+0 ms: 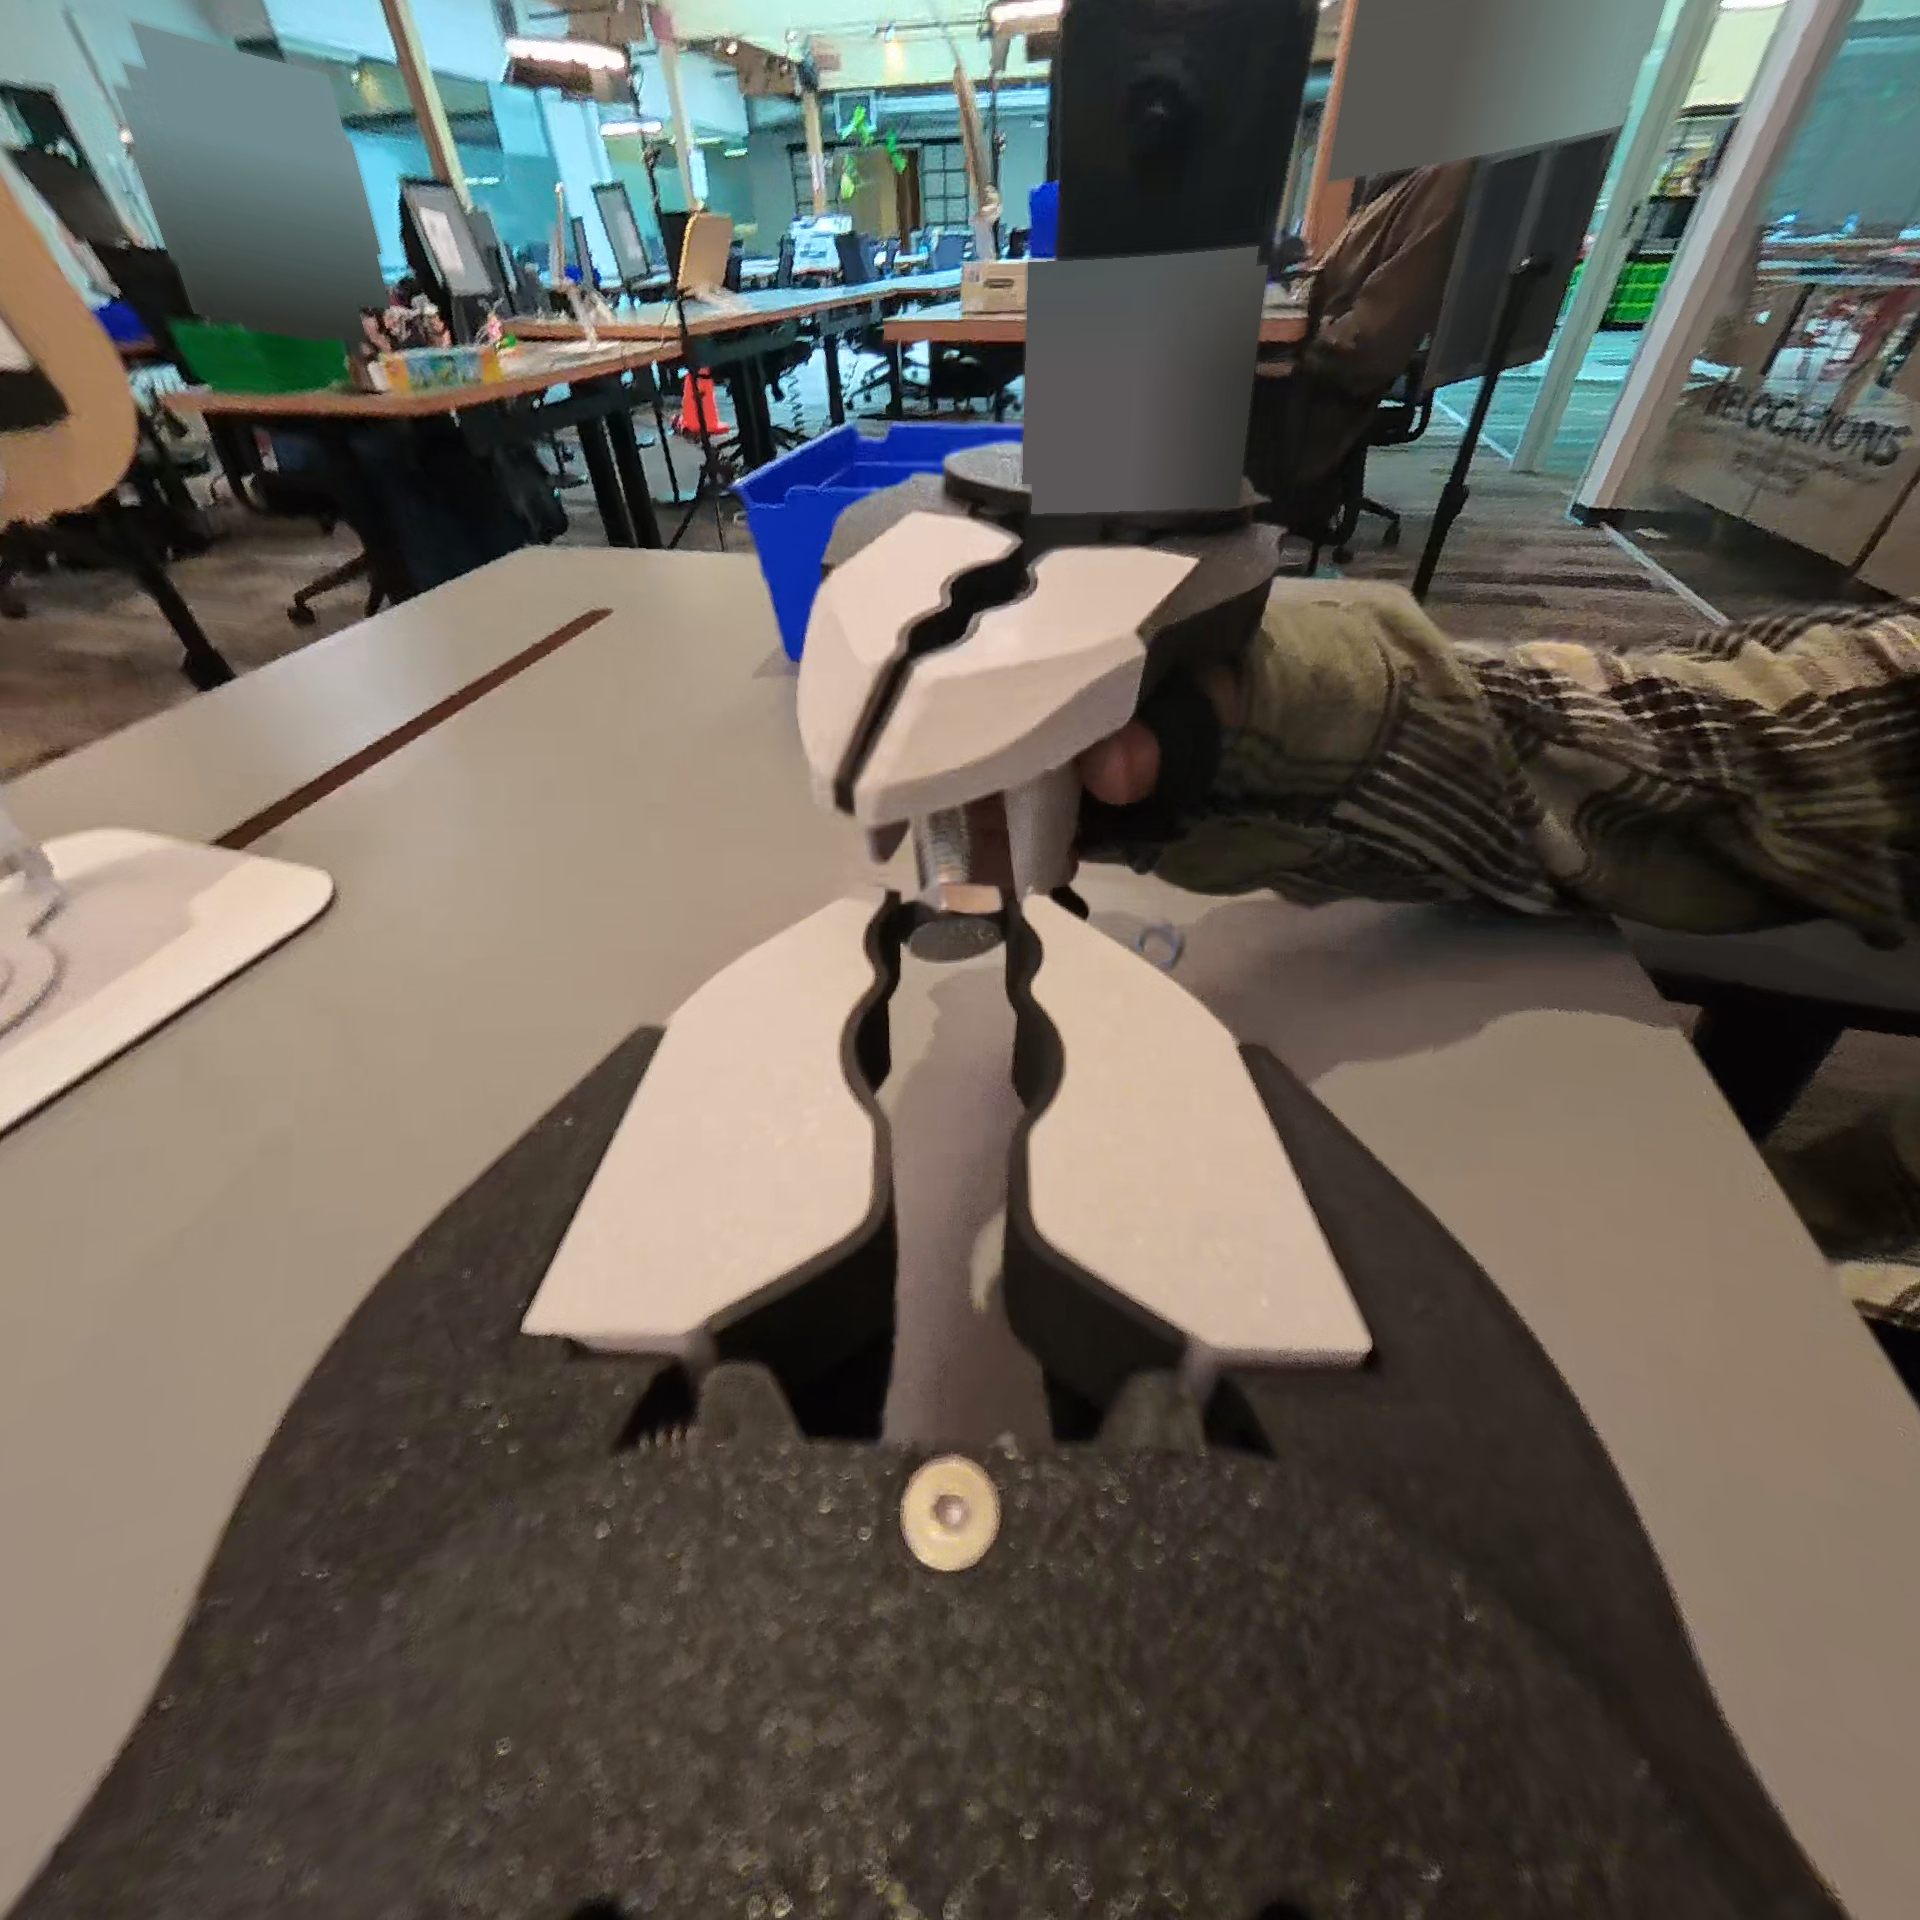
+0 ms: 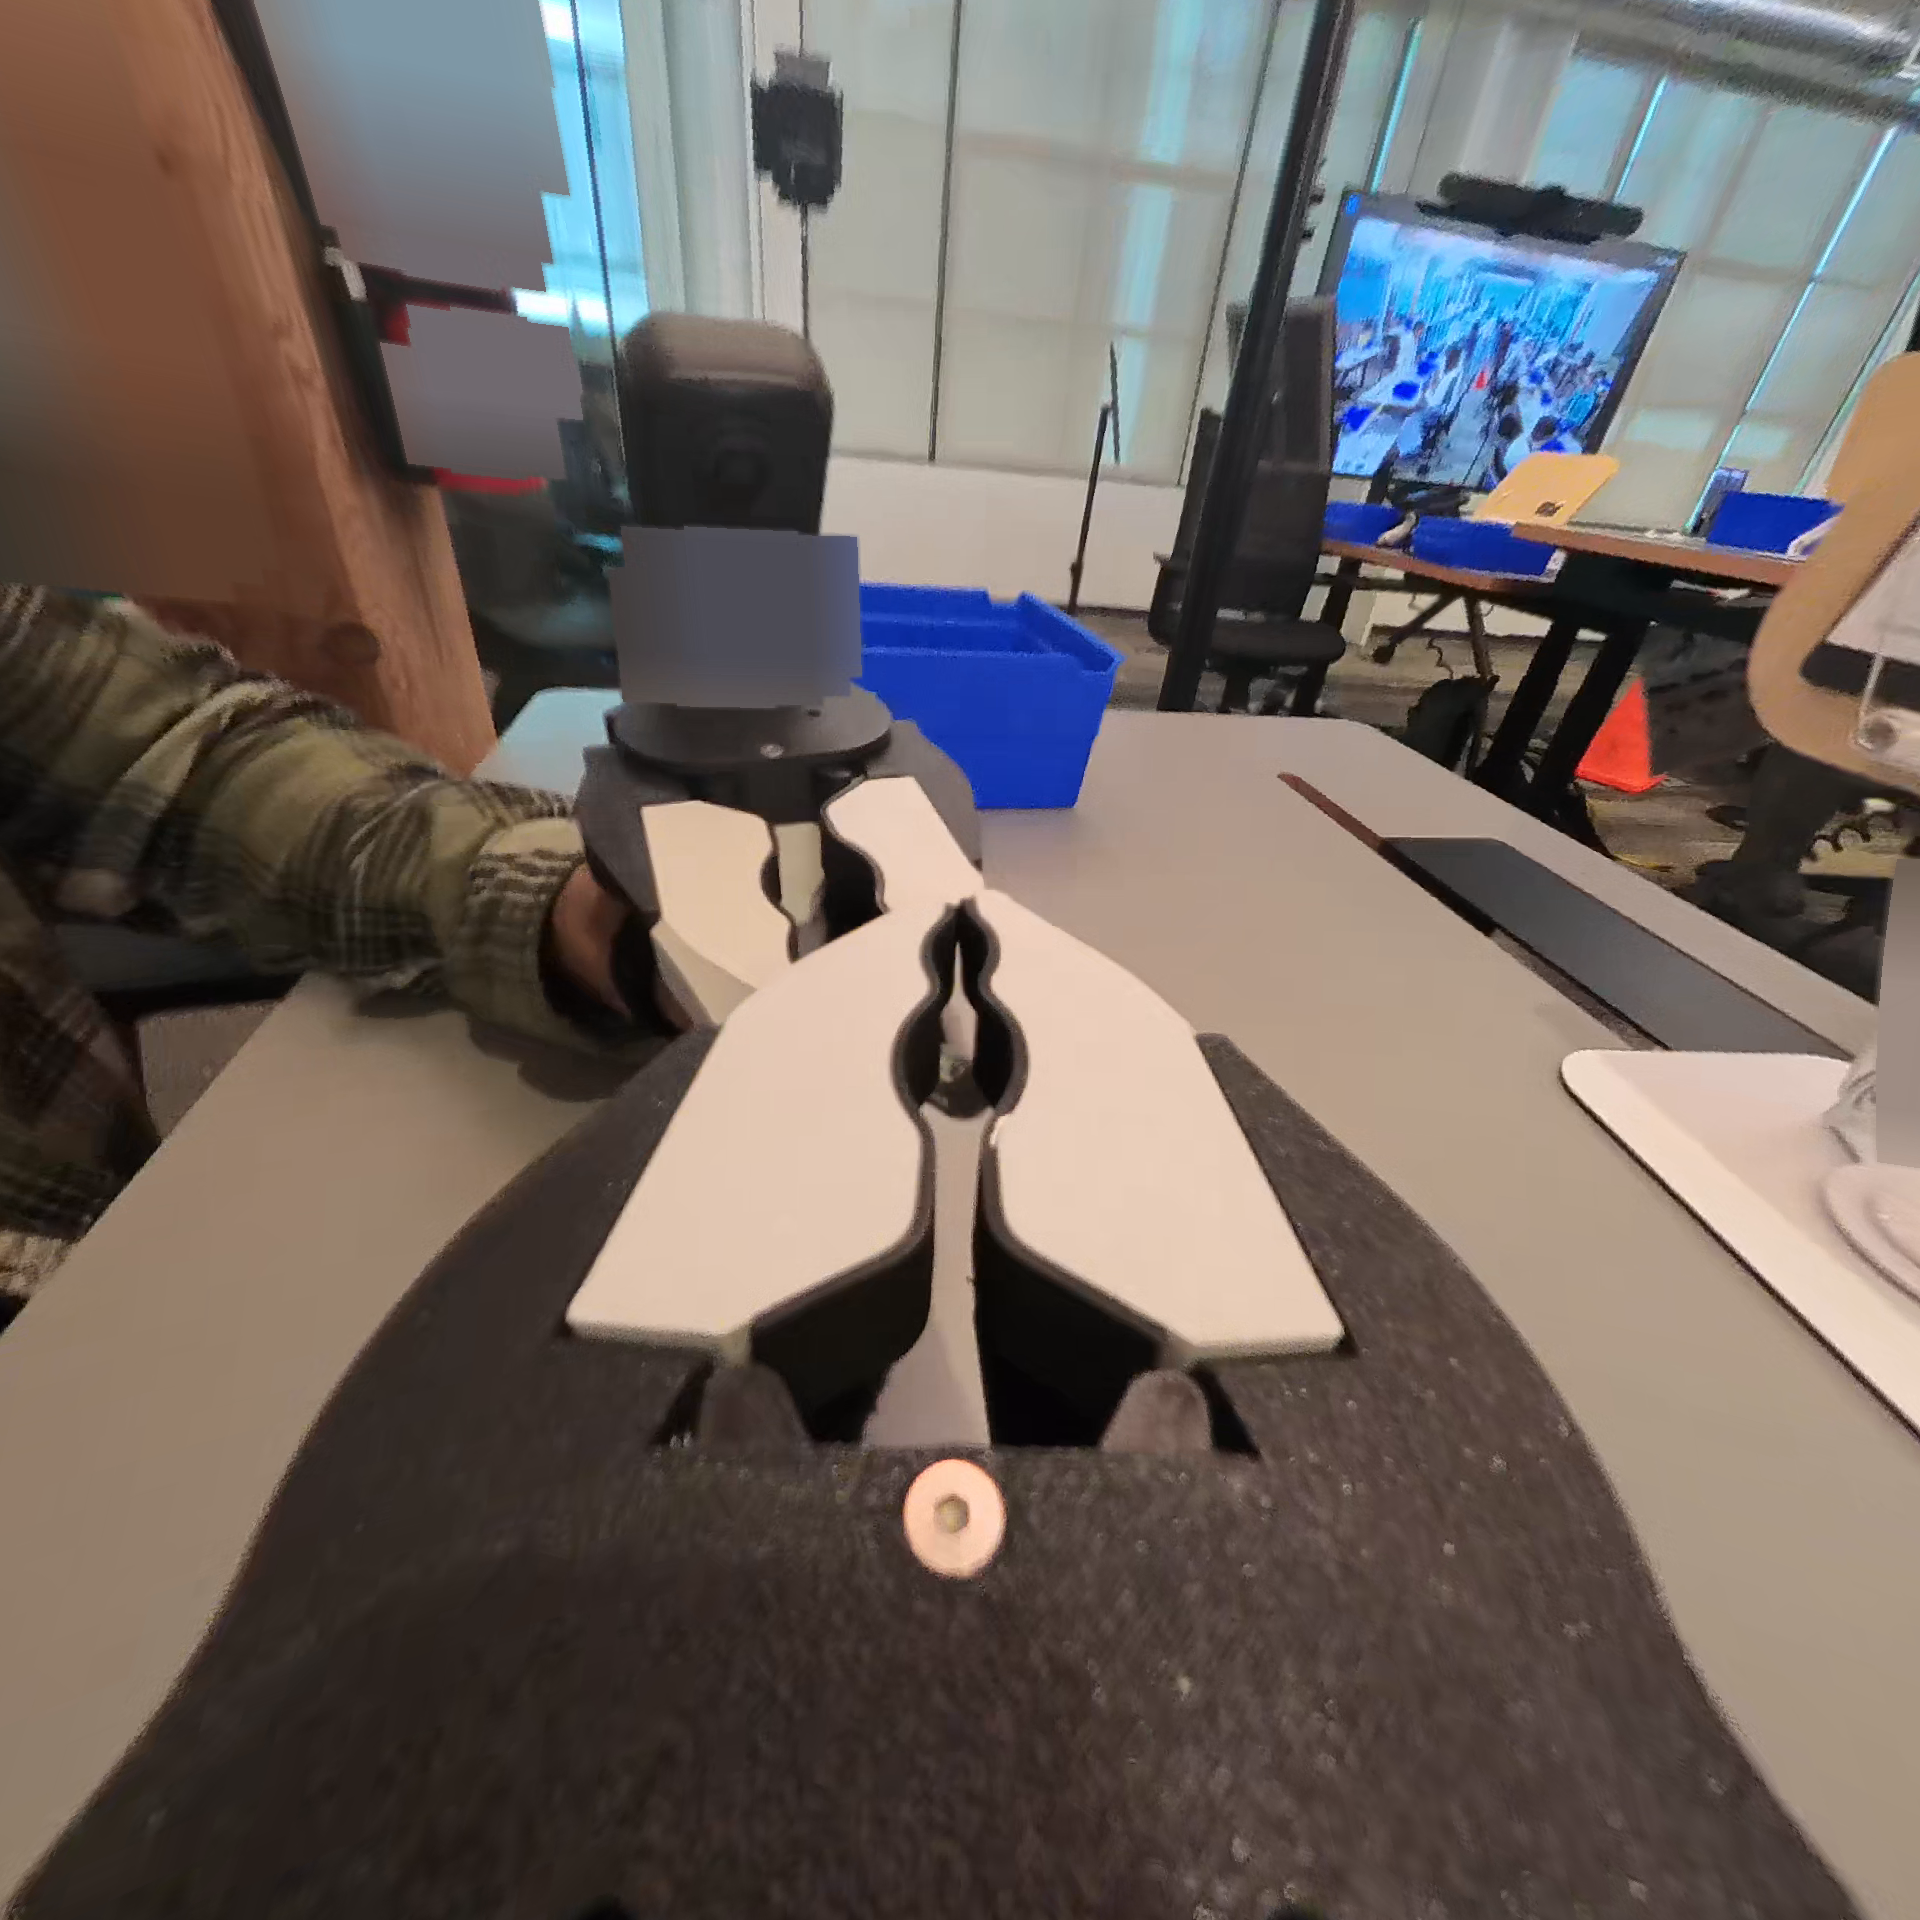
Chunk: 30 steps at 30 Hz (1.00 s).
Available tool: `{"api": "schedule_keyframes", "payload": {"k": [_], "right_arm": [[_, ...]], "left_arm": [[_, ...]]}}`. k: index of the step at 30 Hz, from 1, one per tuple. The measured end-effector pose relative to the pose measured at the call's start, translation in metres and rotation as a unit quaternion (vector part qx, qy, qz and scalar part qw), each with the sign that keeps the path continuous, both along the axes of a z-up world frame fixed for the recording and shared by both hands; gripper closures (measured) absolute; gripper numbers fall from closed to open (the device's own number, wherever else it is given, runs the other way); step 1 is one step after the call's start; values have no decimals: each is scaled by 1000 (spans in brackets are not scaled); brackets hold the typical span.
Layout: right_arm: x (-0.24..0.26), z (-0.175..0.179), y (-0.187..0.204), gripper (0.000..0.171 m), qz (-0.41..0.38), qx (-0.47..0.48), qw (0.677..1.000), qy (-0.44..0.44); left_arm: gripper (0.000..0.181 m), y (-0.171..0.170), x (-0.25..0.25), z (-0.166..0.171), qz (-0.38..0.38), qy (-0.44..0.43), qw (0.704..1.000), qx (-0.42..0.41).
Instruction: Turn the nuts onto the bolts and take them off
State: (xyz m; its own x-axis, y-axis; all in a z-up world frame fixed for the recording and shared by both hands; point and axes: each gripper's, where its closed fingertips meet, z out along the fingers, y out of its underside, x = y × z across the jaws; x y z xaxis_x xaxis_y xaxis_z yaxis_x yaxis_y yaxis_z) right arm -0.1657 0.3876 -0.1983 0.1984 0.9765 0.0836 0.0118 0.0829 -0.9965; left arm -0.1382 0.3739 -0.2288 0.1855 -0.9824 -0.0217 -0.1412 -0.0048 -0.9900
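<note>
Evidently the turning step is in hand; the right tongs (image 1: pixel 878 821) are clenched on the bolt (image 1: pixel 951 847), held above the grey table (image 1: pixel 499 987); the left tongs (image 1: pixel 951 920), parted, bracket the nut (image 1: pixel 961 899) at its tip; next they must close squarely and twist.

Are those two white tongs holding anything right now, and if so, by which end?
The right tongs are shut on a silver bolt, gripping its threaded shaft. The left tongs sit around its lower end, where a nut seems to be; a firm grip cannot be told.
</note>
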Motion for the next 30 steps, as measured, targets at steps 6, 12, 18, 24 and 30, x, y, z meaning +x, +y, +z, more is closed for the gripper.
{"api": "schedule_keyframes", "payload": {"k": [6, 12, 18, 24, 30], "right_arm": [[15, 0, 16, 171, 0, -31, 995, 90], [34, 19, 14, 171, 8, -30, 990, 135], [88, -16, 25, 149, -92, 11, 987, -135], [108, -98, -8, 135, -22, -24, 919, -392], [99, -130, -12, 140, 9, -62, 898, -436]], "left_arm": [[163, 8, -3, -6, 5, 7, 1000, -15], [163, 13, -6, -11, 4, 10, 1000, -28], [163, 23, -17, -6, 11, -3, 1000, -29], [163, 18, -17, 0, -6, -9, 1000, -13], [163, 11, -15, 2, -23, -20, 1000, -6]]}}
